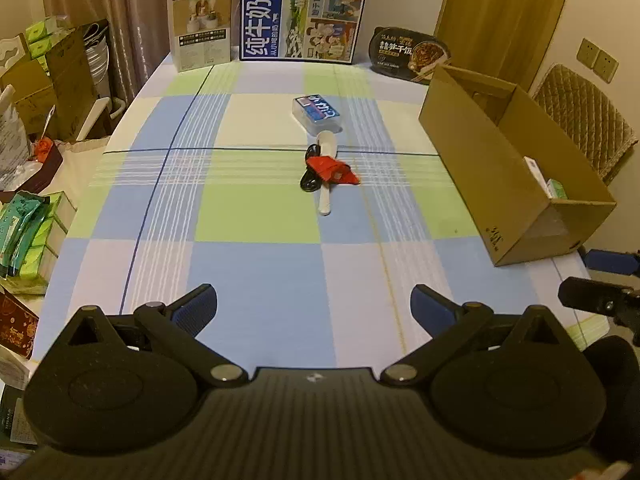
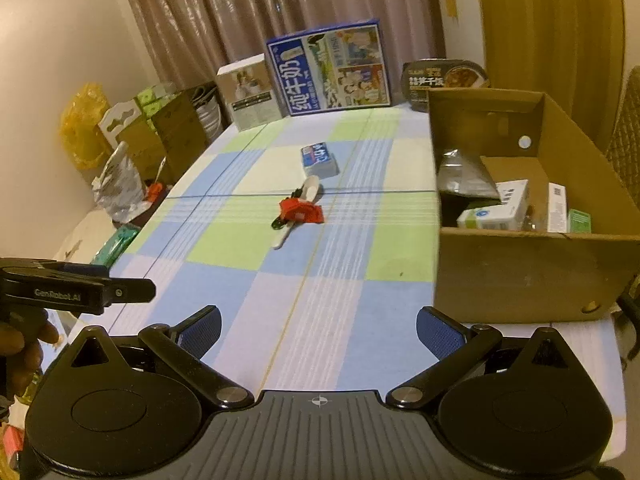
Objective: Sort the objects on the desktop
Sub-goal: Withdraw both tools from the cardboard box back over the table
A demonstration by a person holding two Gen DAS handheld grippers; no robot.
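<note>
A white spoon [image 1: 326, 184] lies mid-table with a red packet [image 1: 334, 170] and a black coiled object [image 1: 309, 182] on it. A blue-labelled tissue pack [image 1: 317, 114] lies just behind. All show in the right wrist view too: spoon [image 2: 294, 216], red packet [image 2: 301, 212], tissue pack [image 2: 319, 159]. An open cardboard box [image 1: 496, 184] at the right holds several small cartons [image 2: 508, 208]. My left gripper [image 1: 314, 310] is open and empty over the near table. My right gripper [image 2: 318, 330] is open and empty, left of the box's [image 2: 520, 276] near corner.
A checked cloth [image 1: 248, 216] covers the table. A white carton [image 1: 199, 28], a blue milk box [image 1: 302, 24] and a black meal tray [image 1: 408, 54] stand along the far edge. Boxes and bags [image 1: 44, 92] crowd the left side. A quilted chair [image 1: 584, 116] stands behind the cardboard box.
</note>
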